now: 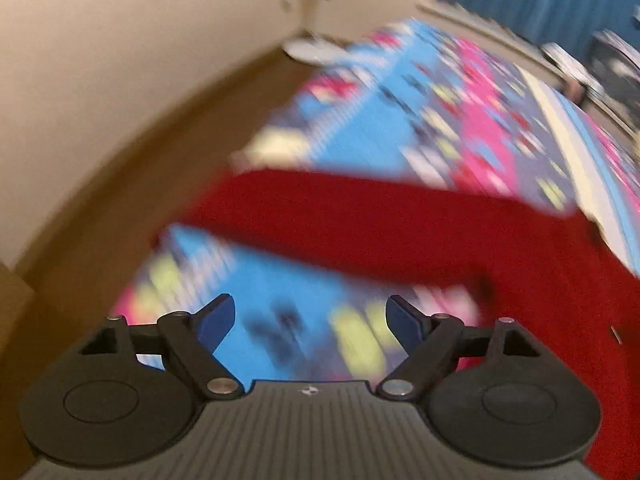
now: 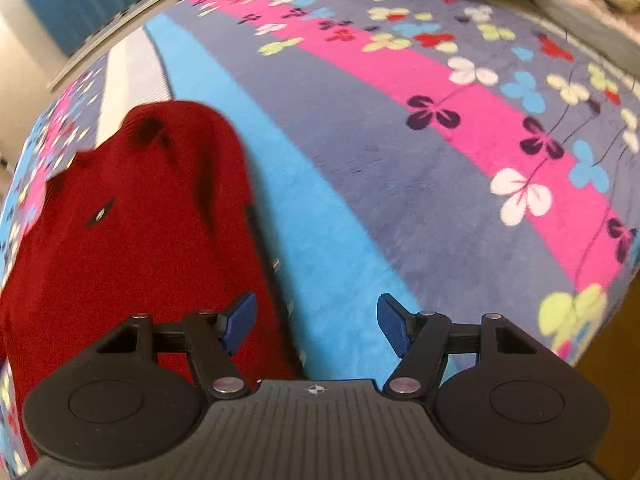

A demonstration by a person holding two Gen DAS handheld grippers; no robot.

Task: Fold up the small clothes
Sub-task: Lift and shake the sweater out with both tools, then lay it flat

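On the blanket (image 2: 360,168), apparently flat, a red sweater (image 2: 132,216).

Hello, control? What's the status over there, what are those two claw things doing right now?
Left hand-held gripper open, empty. Right hand-held gripper open, empty. Red sweater lying on the flowered blanket, sleeve stretched out. Nothing in the way.
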